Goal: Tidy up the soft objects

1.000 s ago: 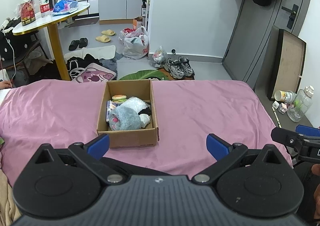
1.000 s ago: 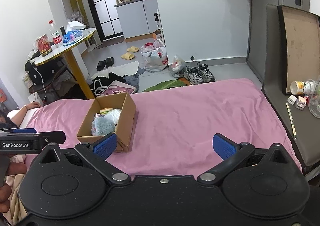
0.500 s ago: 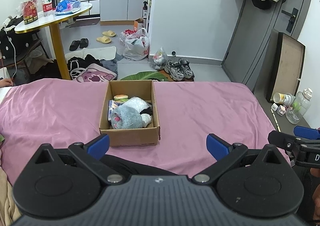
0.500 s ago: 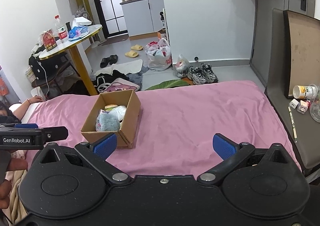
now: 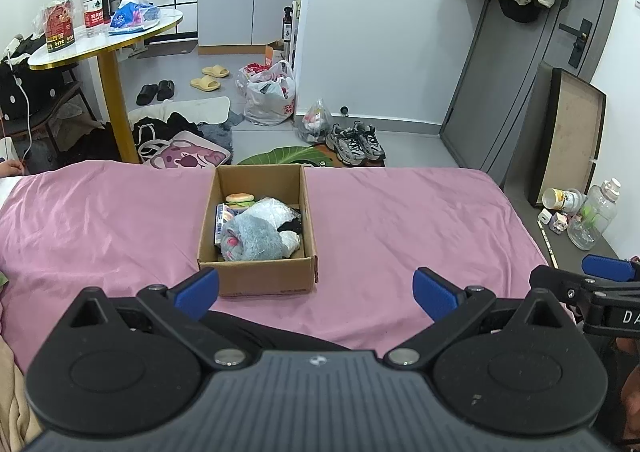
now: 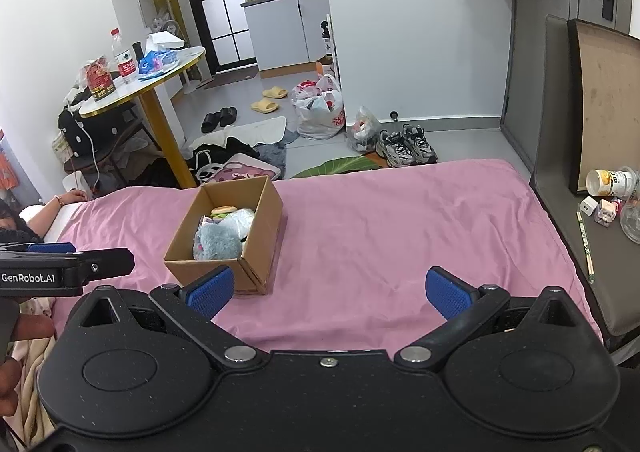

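- The left tool [image 5: 316,290] is open, its two blue pads spread wide with nothing between them. It hangs above the near part of the bed [image 5: 400,220], which has a pink sheet.
- The right tool [image 6: 328,292] is also open and empty, above the near part of the same bed.
- The cardboard box [image 5: 260,276] stands on the bed, far from both tools and not touching them. In the left view it is almost straight ahead, a little to the left of the middle; its near wall appears just beyond the left pad.
- In the right view the box [image 6: 256,252] is to the left, and its near corner shows just behind the left pad.
- Inside the box lie the soft objects: a grey-blue plush toy [image 5: 252,240] at the near end, a clear plastic bag [image 5: 272,210] behind it, and a small burger-shaped toy [image 5: 240,198] at the far wall. Something black and white is at the right side; I cannot tell what it is.
- To the right of the box the sheet is open and bare up to the right edge of the bed. To the left there is also free sheet.
- The far edge of the bed is just behind the box; beyond it is the floor with shoes [image 5: 356,142] and bags.
- The left view shows the right tool's tip at its right border [image 5: 592,284]; the right view shows the left tool's tip at its left border [image 6: 64,264].
- Only the right view shows a person's arm [image 6: 60,202] at the far left end of the bed.
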`<state>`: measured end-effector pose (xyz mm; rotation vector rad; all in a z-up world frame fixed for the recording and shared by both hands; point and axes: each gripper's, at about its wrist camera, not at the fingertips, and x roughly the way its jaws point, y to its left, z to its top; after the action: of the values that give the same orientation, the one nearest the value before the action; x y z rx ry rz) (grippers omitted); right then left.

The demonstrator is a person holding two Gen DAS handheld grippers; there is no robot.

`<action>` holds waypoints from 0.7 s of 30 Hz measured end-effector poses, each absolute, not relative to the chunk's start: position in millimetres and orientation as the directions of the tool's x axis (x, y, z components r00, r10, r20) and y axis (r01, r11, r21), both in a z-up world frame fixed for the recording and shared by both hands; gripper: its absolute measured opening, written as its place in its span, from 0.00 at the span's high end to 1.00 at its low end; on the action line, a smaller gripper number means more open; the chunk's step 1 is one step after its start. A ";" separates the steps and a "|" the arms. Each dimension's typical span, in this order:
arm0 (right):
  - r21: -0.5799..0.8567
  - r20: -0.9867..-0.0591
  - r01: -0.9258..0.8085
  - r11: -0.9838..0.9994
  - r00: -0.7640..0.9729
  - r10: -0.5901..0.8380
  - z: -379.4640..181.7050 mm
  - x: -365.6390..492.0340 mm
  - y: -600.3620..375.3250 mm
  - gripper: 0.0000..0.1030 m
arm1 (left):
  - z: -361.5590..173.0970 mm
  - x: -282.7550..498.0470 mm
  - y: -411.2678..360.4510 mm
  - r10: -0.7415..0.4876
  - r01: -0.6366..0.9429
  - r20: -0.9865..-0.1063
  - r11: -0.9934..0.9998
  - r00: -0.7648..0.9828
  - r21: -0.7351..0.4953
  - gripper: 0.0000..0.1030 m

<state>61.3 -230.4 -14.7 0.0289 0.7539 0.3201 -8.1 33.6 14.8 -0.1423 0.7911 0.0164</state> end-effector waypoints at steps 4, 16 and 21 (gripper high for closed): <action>0.139 -0.672 -0.274 0.952 0.680 0.294 -15.3 61.6 -230.2 0.00 | 14.2 -9.0 33.8 -0.040 -0.064 -0.710 0.991 0.703 -0.119 0.01; 0.138 -0.672 -0.274 0.952 0.679 0.294 -15.5 60.4 -230.4 0.00 | 13.9 -9.7 32.2 -0.037 -0.061 -0.713 0.992 0.701 -0.112 0.01; 0.139 -0.672 -0.272 0.952 0.681 0.293 -15.6 60.1 -230.0 0.00 | 13.7 -10.0 32.0 -0.034 -0.064 -0.714 0.992 0.699 -0.110 0.01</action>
<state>60.1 -230.0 -15.6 0.0284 0.7584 0.3171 -10.0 32.0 13.7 -0.1301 0.7968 0.0167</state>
